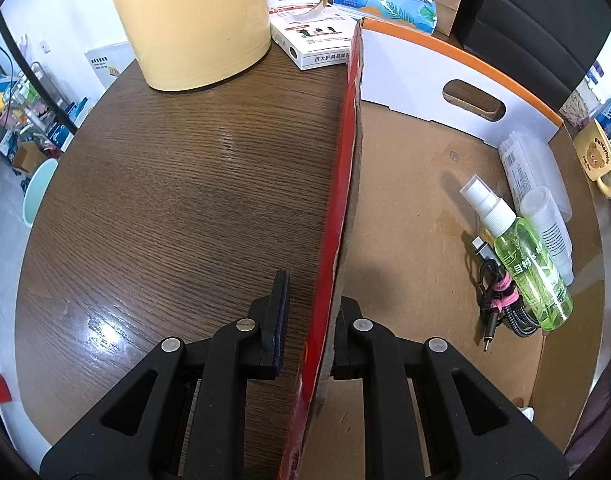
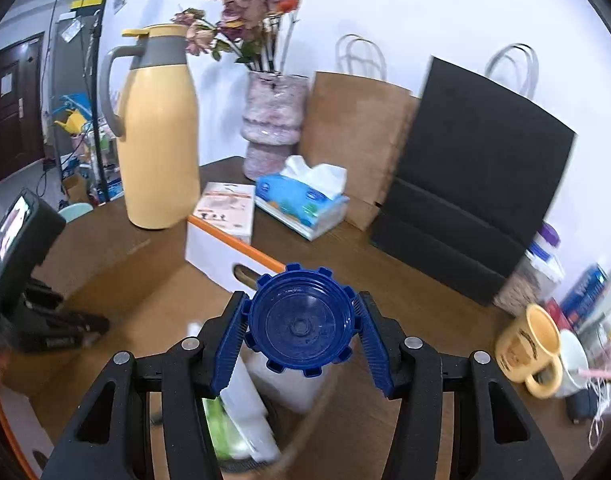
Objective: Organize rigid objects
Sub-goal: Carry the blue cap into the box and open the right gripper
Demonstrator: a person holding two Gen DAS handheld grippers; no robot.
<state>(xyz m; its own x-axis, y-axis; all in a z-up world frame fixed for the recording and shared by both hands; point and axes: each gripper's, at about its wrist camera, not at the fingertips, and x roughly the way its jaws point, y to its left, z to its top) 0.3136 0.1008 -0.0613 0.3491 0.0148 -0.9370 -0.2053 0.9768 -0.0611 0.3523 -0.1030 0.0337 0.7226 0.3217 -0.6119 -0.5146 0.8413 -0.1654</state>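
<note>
My left gripper (image 1: 307, 312) straddles the red side wall (image 1: 347, 152) of a cardboard box, one finger outside over the table, one inside; there is a gap at the left pad, so the grip is unclear. Inside the box lie a green spray bottle (image 1: 533, 264), a white tube (image 1: 549, 228), a clear case (image 1: 525, 168) and a bundled cable (image 1: 501, 300). My right gripper (image 2: 301, 320) is shut on a blue ridged cap (image 2: 301, 320), held above the box (image 2: 221, 252), over white items and the green bottle (image 2: 219, 428).
On the dark wooden table (image 1: 177, 208) stand a yellow thermos (image 2: 157, 140), a white product box (image 1: 309, 36), a tissue pack (image 2: 301, 200), a vase with flowers (image 2: 271, 128), brown (image 2: 353, 136) and black (image 2: 473, 192) paper bags, and a yellow mug (image 2: 525, 348).
</note>
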